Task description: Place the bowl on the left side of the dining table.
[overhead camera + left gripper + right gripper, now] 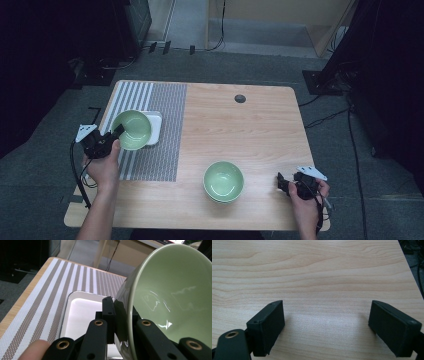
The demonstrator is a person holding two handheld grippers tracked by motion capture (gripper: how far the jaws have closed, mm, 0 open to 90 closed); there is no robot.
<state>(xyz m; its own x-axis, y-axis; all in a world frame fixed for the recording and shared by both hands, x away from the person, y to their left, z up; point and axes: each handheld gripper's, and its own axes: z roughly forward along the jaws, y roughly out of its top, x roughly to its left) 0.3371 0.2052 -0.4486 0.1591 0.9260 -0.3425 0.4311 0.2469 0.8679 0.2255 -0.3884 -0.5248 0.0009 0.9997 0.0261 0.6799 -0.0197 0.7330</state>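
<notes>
The glossy pale-green ceramic bowl (172,297) hangs tilted, its rim pinched by the left gripper (121,322) above a white square tray (82,312) on the striped mat (47,297). The right gripper (325,325) gapes wide, empty.

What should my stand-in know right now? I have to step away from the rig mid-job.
Left gripper: shut on the rim of a green bowl, one jaw inside and one outside, bowl tilted over the white tray on the striped mat.
Right gripper: open, holding nothing, over bare table at the near right.
Second green bowl: stands near the front edge, untouched.
Done: first bowl gripped.
Left, probably: set it down, then deal with the second bowl.
</notes>
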